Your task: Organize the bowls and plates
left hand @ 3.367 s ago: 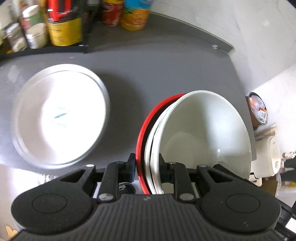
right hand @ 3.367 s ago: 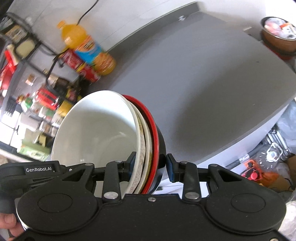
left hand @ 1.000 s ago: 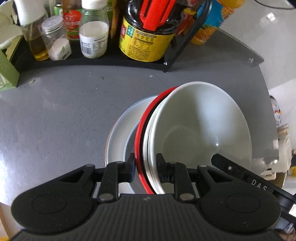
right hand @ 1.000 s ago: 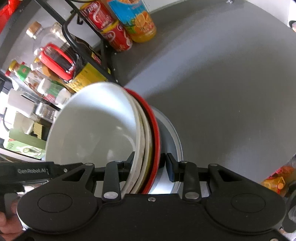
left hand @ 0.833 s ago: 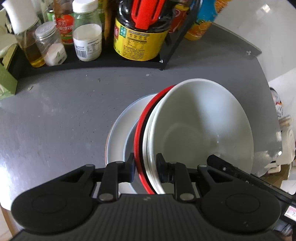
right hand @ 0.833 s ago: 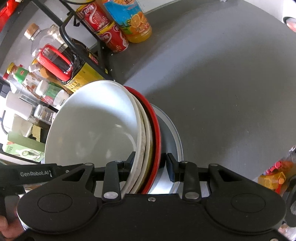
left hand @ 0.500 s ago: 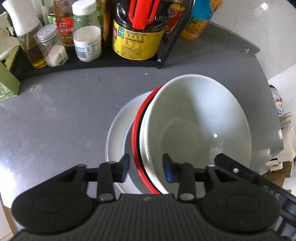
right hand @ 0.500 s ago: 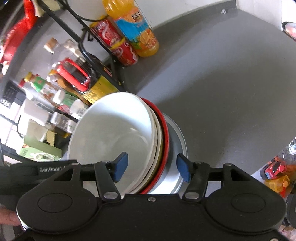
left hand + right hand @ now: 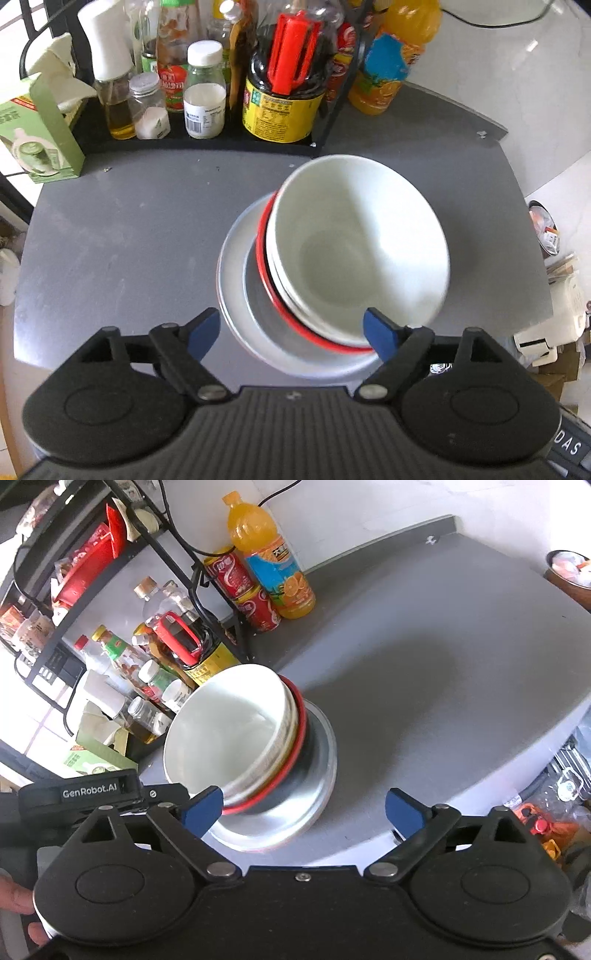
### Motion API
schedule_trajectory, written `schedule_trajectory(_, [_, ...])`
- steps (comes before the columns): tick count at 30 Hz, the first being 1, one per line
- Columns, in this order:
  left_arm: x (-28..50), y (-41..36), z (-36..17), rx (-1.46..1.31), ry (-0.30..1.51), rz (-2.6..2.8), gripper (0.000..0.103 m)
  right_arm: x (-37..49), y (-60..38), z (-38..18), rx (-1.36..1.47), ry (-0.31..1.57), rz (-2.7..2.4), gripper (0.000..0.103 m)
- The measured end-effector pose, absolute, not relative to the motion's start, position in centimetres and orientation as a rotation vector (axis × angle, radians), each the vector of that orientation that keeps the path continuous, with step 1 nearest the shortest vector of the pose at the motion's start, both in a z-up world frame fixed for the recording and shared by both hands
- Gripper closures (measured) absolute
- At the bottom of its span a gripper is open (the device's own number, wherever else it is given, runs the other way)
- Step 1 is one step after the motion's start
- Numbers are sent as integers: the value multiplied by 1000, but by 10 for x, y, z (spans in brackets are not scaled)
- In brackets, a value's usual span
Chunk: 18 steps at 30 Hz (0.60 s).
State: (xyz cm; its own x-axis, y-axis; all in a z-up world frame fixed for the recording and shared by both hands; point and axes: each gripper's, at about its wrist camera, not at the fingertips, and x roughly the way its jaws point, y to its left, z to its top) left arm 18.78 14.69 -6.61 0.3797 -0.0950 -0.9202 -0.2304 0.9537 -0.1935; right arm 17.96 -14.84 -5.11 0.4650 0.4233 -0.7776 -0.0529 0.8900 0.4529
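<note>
- The left gripper (image 9: 291, 330) was nearest in its own view, its blue pads spreading apart with nothing pinched. The near rim of the plate (image 9: 236, 295) showed between them, and neither pad pressed on it.
- The right gripper (image 9: 303, 810) was likewise opening and empty. Its left pad sat just beside the bowl stack's rim, and whether it touched was hard to tell.
- Both claws stood clear on opposite sides of the stack, probably because the load now rested on the plate and no longer needed support.
- The bowls (image 9: 354, 251) sat nested: a white one uppermost, at least one pale one under it, and a red-rimmed bowl (image 9: 263, 258) outermost. The top bowl was empty.
- The stack stood on the metal plate, off-centre and seemingly leaning, so it might still settle.
- The plate lay on the grey table (image 9: 129, 229), well apart from its edges.
- Beyond stood a rack (image 9: 207, 142) of bottles and jars, and an orange drink bottle (image 9: 271, 559) beside red cans (image 9: 245, 590).
</note>
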Motion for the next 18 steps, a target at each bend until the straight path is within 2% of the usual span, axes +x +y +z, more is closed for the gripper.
schedule_trajectory(5, [157,134,-55,-299,1173,97,15,153,-165,-44,375,1034,296,0])
schedule_trajectory(18, [85,93,-32,-302,1130,116,13,88,-210,-31,378,1001,273,0])
